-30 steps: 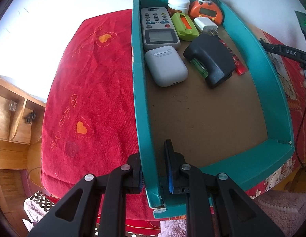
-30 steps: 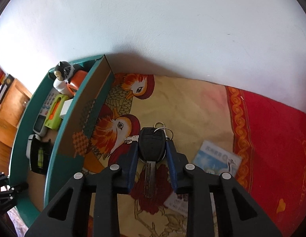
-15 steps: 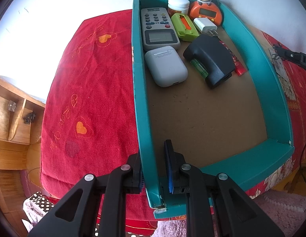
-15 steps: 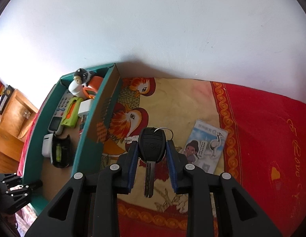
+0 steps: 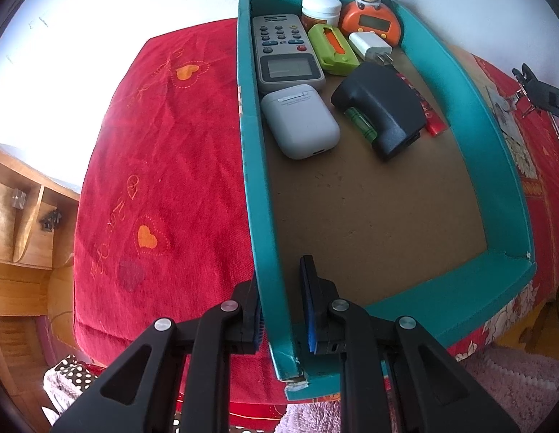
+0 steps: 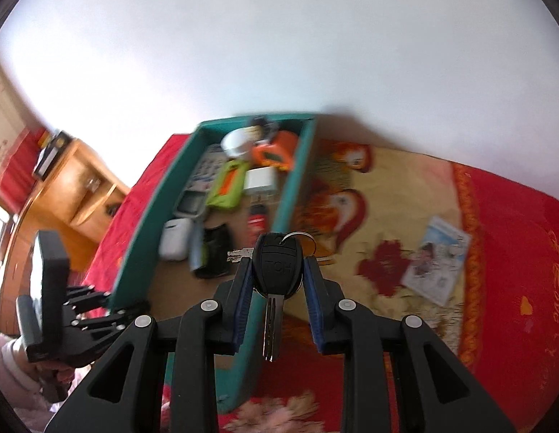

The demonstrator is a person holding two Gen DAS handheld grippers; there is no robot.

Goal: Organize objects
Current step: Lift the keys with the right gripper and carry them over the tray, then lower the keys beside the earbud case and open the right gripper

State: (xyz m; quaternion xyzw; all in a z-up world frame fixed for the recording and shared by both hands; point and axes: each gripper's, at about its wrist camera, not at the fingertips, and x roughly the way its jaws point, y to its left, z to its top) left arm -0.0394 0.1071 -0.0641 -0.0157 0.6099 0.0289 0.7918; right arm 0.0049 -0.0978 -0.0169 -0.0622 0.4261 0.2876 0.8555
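The right wrist view is smeared by motion blur, so the items inside the teal box [image 6: 294, 180] cannot be read sharply. In the left wrist view, a red strip [image 5: 432, 121] and a green item [image 5: 359, 122] are partly hidden under the black adapter [image 5: 382, 108] in the box.

My left wrist view is sharp and brightly daylit; the white wall [image 5: 99, 36] blows out at upper left. Both fisheye views bend hard toward dark vignetted corners. My right wrist view is smeared with motion blur across the teal box [image 6: 221, 195] and bedspread [image 6: 405, 198], while the key [image 6: 277, 270] stays crisp. A soft shadow falls behind the box.
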